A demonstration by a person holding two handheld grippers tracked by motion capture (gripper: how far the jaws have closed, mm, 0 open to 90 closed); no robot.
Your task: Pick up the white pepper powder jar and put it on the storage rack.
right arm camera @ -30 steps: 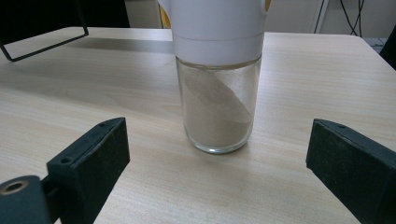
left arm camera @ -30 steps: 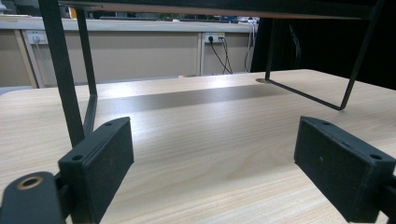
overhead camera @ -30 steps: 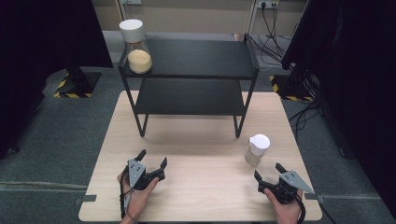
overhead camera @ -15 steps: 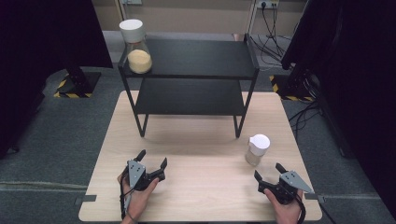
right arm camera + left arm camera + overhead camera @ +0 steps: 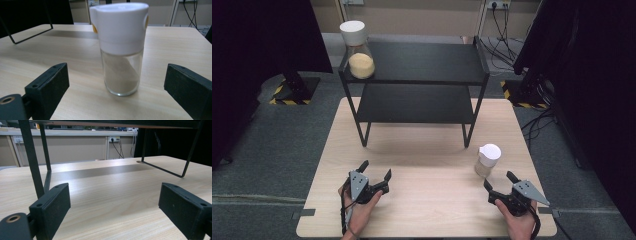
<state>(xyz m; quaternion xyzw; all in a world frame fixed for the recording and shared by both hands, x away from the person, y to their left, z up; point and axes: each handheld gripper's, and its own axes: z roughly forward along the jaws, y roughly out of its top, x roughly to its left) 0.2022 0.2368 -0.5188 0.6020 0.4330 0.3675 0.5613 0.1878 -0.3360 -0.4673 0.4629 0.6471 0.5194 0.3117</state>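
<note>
Two grippers wait wide open, holding nothing. Right gripper (image 5: 501, 181) lines up just short of the shaker (image 5: 120, 47); left gripper (image 5: 375, 173), jaws just opened, idles well left of the shaker.

Bare surface (image 5: 432, 185) is lying open between both tongs. The shaker (image 5: 487, 160) is standing before the right tongs (image 5: 501, 183), the black rack (image 5: 414, 85) blocking farther back.

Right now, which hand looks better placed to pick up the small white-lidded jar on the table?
The right. Its claw is open and sits just short of the jar, which stands upright between its jaws' line of sight. The left claw faces bare table and the shelf's legs.
</note>
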